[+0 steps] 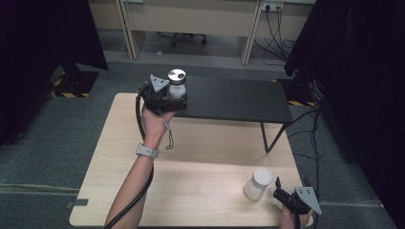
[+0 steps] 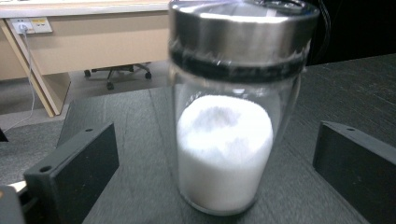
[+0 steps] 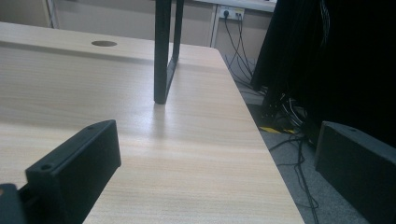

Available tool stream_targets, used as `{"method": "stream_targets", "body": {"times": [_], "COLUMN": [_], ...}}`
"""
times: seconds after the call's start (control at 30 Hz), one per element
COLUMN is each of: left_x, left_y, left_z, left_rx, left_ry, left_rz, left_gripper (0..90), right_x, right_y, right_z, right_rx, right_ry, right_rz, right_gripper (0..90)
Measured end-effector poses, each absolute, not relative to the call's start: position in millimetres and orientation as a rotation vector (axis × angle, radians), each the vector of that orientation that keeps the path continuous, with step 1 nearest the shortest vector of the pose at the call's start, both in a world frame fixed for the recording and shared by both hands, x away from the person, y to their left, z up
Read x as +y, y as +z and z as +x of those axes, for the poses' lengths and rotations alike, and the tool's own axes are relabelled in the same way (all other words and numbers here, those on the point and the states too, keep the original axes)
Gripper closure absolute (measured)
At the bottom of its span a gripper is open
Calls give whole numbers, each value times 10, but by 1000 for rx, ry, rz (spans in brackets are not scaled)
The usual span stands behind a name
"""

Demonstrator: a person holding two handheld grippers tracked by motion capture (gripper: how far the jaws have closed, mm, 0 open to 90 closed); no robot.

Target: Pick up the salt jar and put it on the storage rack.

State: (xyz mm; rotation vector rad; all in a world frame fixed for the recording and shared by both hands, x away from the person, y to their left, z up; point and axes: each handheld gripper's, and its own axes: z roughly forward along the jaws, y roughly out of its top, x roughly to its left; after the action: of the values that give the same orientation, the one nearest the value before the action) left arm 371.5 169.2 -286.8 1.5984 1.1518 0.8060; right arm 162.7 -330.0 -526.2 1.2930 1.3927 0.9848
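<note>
Placing, I judge: glass jar (image 2: 229,116) of white powder, steel lid, upright on the black shelf (image 1: 239,98) above the desk (image 1: 191,186). Left tongs (image 1: 173,97) spread, jaws flanking the jar, untouching. Next: back straight out. Right tongs (image 1: 282,190) spread, idle beside a white cylinder (image 1: 258,183).
</note>
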Motion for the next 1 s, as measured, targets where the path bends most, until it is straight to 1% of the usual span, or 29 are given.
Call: {"method": "stream_targets", "body": {"times": [0.37,0.43,0.73,1.0], "left_x": [1870,1924,2070,2254], "left_y": [-2886,-2911,-3107,-3284], "left_z": [3444,3395,3135,2983], "left_rx": [1128,1138,1145,1221], "left_ry": [824,802,823,812], "left_rz": [1579,1562,1544,1554], "left_gripper": [0,0,0,0], "right_x": [-3300,-3301,-3310,-3309], "right_y": [-5262,-5262,-5262,-5267], "right_z": [1624,1623,1615,1612], "right_rx": [1397,1397,1398,1380], "right_ry": [986,987,990,996], "right_rz": [1289,1289,1288,1303], "right_gripper": [6,6,6,6]}}
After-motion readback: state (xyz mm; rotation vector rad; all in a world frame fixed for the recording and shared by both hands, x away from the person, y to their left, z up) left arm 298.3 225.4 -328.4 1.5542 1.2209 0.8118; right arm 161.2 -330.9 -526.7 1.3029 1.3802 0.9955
